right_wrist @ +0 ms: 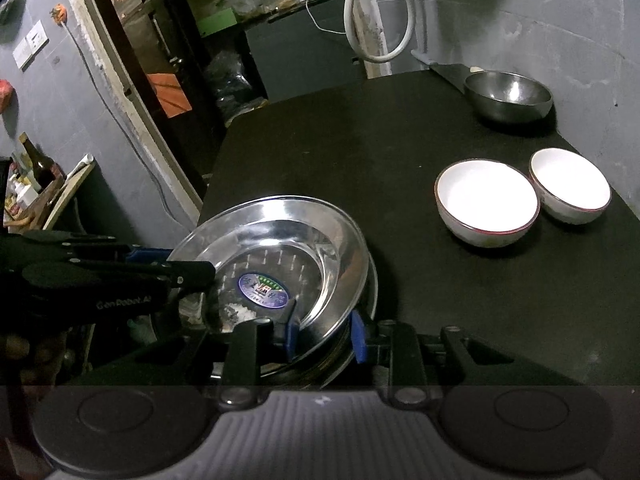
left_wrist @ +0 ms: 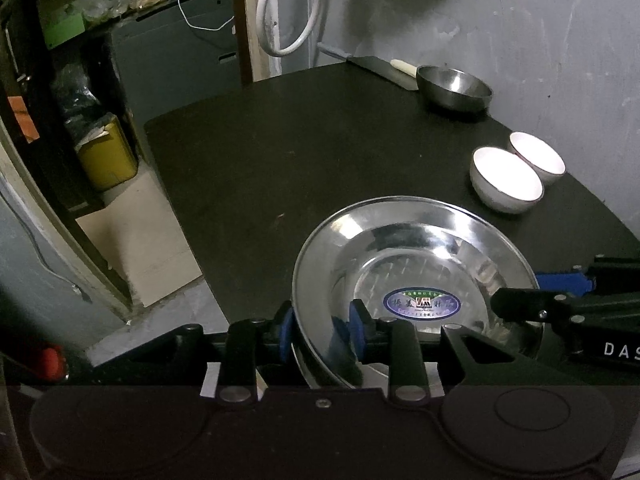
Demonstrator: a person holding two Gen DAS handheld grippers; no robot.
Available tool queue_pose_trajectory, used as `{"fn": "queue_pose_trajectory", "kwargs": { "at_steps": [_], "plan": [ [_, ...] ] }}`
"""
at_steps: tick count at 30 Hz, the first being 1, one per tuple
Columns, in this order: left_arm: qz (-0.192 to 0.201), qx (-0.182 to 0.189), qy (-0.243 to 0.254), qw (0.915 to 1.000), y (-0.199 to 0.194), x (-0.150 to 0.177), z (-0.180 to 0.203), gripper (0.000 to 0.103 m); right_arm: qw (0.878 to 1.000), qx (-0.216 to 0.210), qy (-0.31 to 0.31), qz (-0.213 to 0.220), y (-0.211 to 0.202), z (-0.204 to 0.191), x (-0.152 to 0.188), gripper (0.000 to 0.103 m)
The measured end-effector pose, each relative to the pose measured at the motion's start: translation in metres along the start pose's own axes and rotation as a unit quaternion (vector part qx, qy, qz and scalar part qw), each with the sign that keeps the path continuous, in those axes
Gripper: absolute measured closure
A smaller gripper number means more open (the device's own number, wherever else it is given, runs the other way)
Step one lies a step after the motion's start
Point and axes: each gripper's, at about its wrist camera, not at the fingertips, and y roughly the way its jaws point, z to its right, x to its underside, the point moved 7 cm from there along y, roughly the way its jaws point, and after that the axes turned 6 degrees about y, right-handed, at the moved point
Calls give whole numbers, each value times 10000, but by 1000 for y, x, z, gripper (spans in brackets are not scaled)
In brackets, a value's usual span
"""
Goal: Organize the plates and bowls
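A shiny steel plate [left_wrist: 400,240] [right_wrist: 280,220] with an oval sticker lies nested on a second steel plate [right_wrist: 373,292] at the near edge of the black table [left_wrist: 280,160] [right_wrist: 360,140]. My left gripper [left_wrist: 321,326] [right_wrist: 190,263] straddles its left rim, one blue pad outside and one inside. My right gripper [right_wrist: 324,332] [left_wrist: 516,290] straddles the right rim the same way. Both stand slightly open, with the pads not clearly pressing on the metal. Two white bowls [left_wrist: 506,180] [right_wrist: 486,196] sit side by side to the right. A steel bowl [left_wrist: 454,86] [right_wrist: 508,92] stands at the far right corner.
A cleaver with a white handle [left_wrist: 384,70] lies behind the steel bowl against the grey wall. A white hose [left_wrist: 288,12] hangs at the back. The table's left edge drops to the floor, where a yellow container [left_wrist: 108,156] and shelves stand.
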Motion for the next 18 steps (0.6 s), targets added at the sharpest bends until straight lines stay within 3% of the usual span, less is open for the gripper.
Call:
{"fn": "queue_pose_trajectory", "kwargs": {
  "at_steps": [18],
  "plan": [
    [-58, -178, 223, 9996, 0, 5, 5, 70, 9996, 65, -275, -54, -1, -5, 3, 70]
  ]
}}
